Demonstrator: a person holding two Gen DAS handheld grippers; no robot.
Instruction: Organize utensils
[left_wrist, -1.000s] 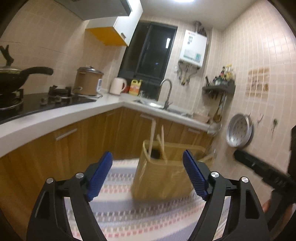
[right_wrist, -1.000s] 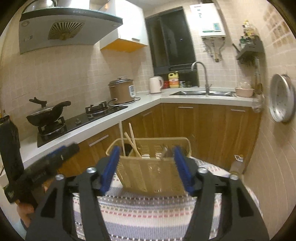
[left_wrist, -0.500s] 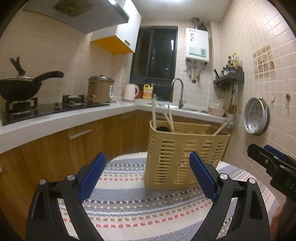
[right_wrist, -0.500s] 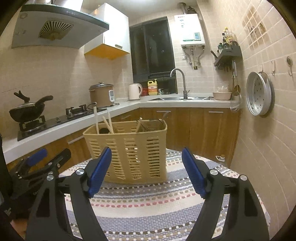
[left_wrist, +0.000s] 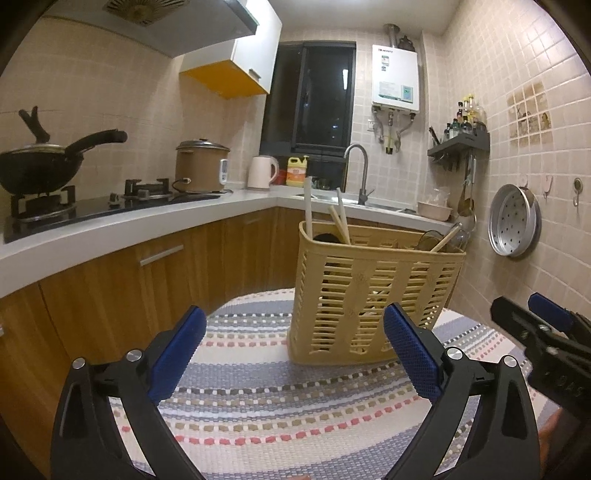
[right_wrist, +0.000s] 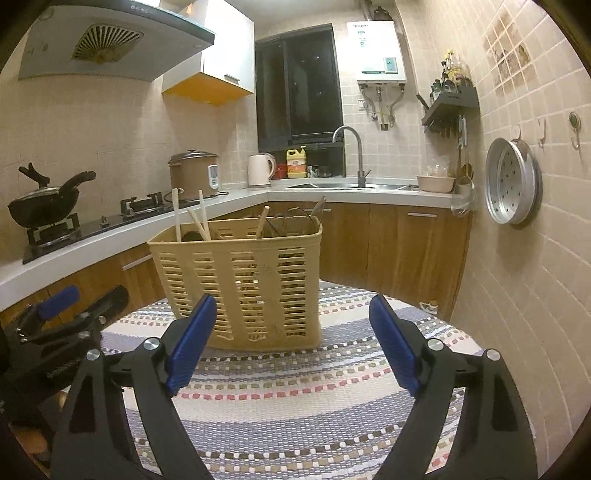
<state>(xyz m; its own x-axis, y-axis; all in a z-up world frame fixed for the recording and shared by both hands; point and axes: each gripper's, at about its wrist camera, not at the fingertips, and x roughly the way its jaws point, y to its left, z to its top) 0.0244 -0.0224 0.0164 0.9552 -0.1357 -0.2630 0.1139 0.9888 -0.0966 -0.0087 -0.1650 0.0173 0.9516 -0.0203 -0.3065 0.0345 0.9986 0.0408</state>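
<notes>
Left gripper (left_wrist: 293, 332): jaws opening, blue pads wide apart, nothing between them; it hangs over the striped mat with the basket ahead and slightly to its right.

Right gripper (right_wrist: 293, 323): jaws opening, also empty; the basket stands ahead, a little to its left, apart from the pads.

Mat (right_wrist: 295, 406): woven, striped in grey, pink and tan, spread over a round table; the basket sits on it.

Basket (right_wrist: 240, 280): tan slotted plastic, rectangular, upright, open at the top. Probably light and somewhat flexible in the walls; the smooth plastic may slip under a shallow pinch. Best hold is judged to be the top rim or a corner, where the wall is stiffest.

Utensils: pale chopsticks (right_wrist: 199, 219) stand at the basket's left end; a wooden handle (right_wrist: 263, 221) and wire-like pieces lean at the right end. Judged light, stiff and thin; take them high on the shaft above the rim. What lies lower in the basket cannot be told.

Surroundings: counter (left_wrist: 110, 229), wok (left_wrist: 37, 170) on the stove, rice cooker (left_wrist: 201, 166), kettle (left_wrist: 261, 172), sink tap (right_wrist: 354, 155), perforated steamer tray (right_wrist: 511, 181) hanging on the tiled wall.
</notes>
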